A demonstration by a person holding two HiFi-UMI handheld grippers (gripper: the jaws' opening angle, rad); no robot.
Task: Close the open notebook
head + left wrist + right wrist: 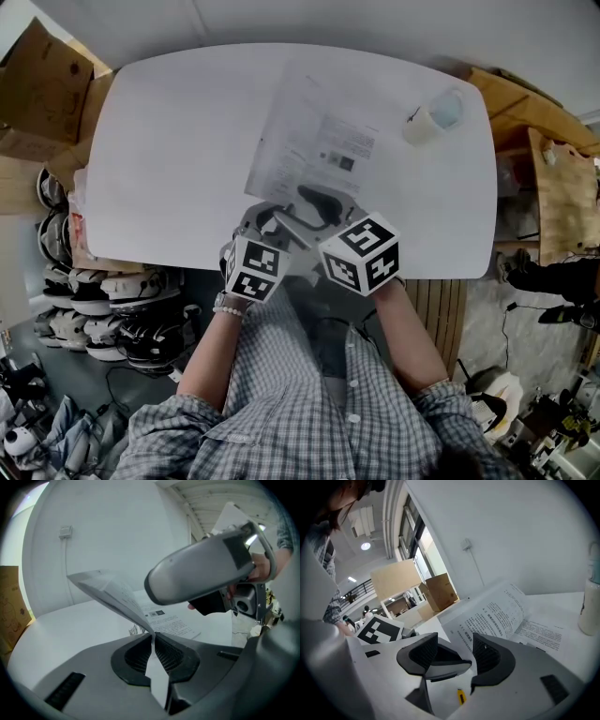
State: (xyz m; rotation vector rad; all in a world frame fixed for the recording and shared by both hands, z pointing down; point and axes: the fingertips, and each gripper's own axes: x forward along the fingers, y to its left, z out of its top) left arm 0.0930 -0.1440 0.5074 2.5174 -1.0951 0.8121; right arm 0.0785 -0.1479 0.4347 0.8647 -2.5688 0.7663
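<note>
The open notebook lies on the white desk, towards its near edge. From the head view, the marker cubes hide the notebook's near part and both sets of jaws. The left hand-held gripper is clenched on a single page, which rises tilted to the left from the pads. The right hand-held gripper is released, with its jaws wide apart. We cannot identify a grey shape low in the gap. Printed pages lie just beyond it. At the far right stands a pale container, blurred in the head view and cut off in the right gripper view.
</note>
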